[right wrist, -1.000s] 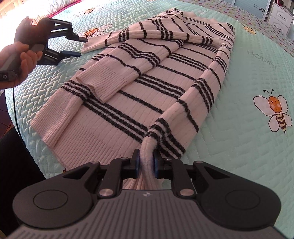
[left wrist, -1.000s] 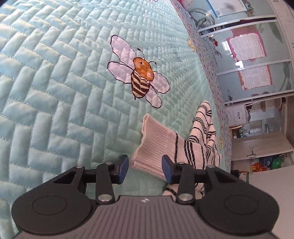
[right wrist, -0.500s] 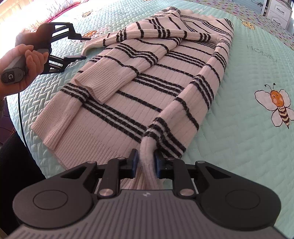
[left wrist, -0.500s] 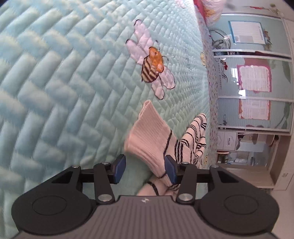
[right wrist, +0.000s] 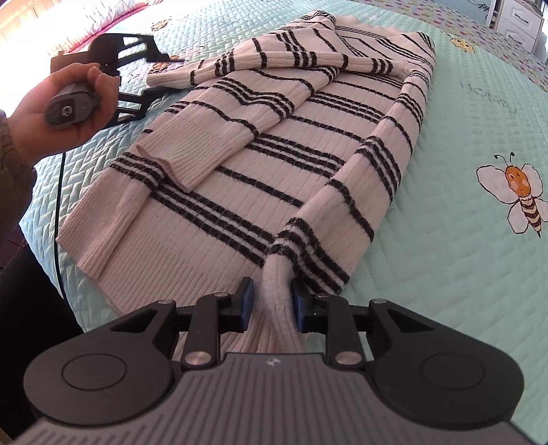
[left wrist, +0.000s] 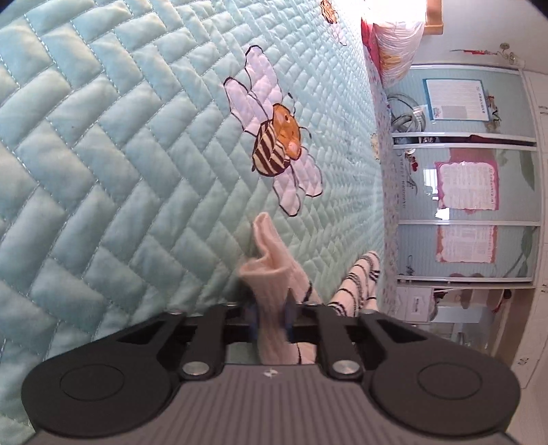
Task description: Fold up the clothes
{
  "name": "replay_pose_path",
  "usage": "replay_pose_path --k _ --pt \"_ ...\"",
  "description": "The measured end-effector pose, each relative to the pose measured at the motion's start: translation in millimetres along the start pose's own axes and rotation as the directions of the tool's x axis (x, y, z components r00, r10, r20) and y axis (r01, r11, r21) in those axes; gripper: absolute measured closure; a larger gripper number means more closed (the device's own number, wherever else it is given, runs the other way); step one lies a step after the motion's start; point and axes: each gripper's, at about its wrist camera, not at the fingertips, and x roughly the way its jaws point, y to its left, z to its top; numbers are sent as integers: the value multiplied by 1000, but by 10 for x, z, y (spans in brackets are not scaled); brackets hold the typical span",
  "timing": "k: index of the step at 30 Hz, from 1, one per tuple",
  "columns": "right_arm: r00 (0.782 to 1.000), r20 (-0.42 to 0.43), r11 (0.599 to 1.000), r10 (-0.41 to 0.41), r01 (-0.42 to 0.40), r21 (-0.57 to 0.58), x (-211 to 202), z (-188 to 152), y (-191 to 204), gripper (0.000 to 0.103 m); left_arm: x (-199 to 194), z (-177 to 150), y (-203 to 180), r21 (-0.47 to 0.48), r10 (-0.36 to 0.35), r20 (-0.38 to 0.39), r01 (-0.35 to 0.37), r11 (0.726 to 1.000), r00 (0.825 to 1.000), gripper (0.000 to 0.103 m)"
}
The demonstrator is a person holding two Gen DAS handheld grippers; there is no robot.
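Observation:
A cream sweater with black stripes (right wrist: 274, 154) lies flat on the mint quilted bed (right wrist: 462, 171), one sleeve folded across its body. In the left wrist view my left gripper (left wrist: 270, 308) has the far sleeve's plain cuff (left wrist: 267, 270) pinched and bunched between its pads as the jaws close. A person's hand (right wrist: 68, 102) holds that gripper at the sweater's far left. My right gripper (right wrist: 272, 301) is at the near hem with its jaws opening. The other sleeve's cuff (right wrist: 277, 287) lies loose between the pads, with a gap on the left side.
Embroidered bees (left wrist: 277, 143) (right wrist: 524, 195) mark the quilt on both sides of the sweater. The bed edge (right wrist: 51, 267) runs along the left. A pillow (left wrist: 394, 41) and a wardrobe with pink posters (left wrist: 462, 188) lie beyond the bed; a white drawer unit (right wrist: 520, 17) stands at the far right.
My left gripper rolled, moved in over the cuff and closed on it, bunching it upright. The right gripper's jaws widened slightly around its cuff without moving.

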Motion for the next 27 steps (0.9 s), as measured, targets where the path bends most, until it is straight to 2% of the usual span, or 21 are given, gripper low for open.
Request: replay_pose_path --k 2,4,6,8,10,13,17,20,22,24,27 --pt "1000 0 1000 -3 3 0 -1 -7 10 77 -52 -14 -23 23 -18 5 18 1000 1000 95" --pt "1000 0 1000 -5 5 0 -7 -14 11 77 -188 3 -169 80 -66 25 64 995 998 95" --pt "1000 0 1000 -8 8 1 -13 -8 12 77 -326 23 -312 135 -115 42 108 985 993 95" --pt "1000 1 1000 -16 16 -8 -23 -6 40 77 -490 82 -393 149 -160 76 148 978 984 95" --pt "1000 7 1000 -15 16 -19 -52 1 72 74 -646 147 -429 155 -174 133 153 976 976 95" --pt "1000 11 999 -17 18 -32 -59 8 89 73 -744 213 -431 192 -158 174 124 973 972 95" --pt "1000 6 999 -14 14 -29 -37 -3 66 72 -668 104 -336 198 -141 130 114 973 981 95" --pt "1000 3 1000 -11 11 -26 -39 -19 50 72 -550 -2 -414 216 -167 69 149 965 984 95" --pt "1000 2 1000 -9 9 -22 -35 -31 41 71 -588 -80 -505 246 -209 45 192 950 977 95" --pt "1000 2 1000 -6 6 -18 -27 -45 34 70 -652 -152 -715 296 -271 8 257 920 963 95" --pt "1000 3 1000 -6 6 -17 -10 -48 46 70 -827 -244 -1106 378 -385 -33 368 850 922 95"
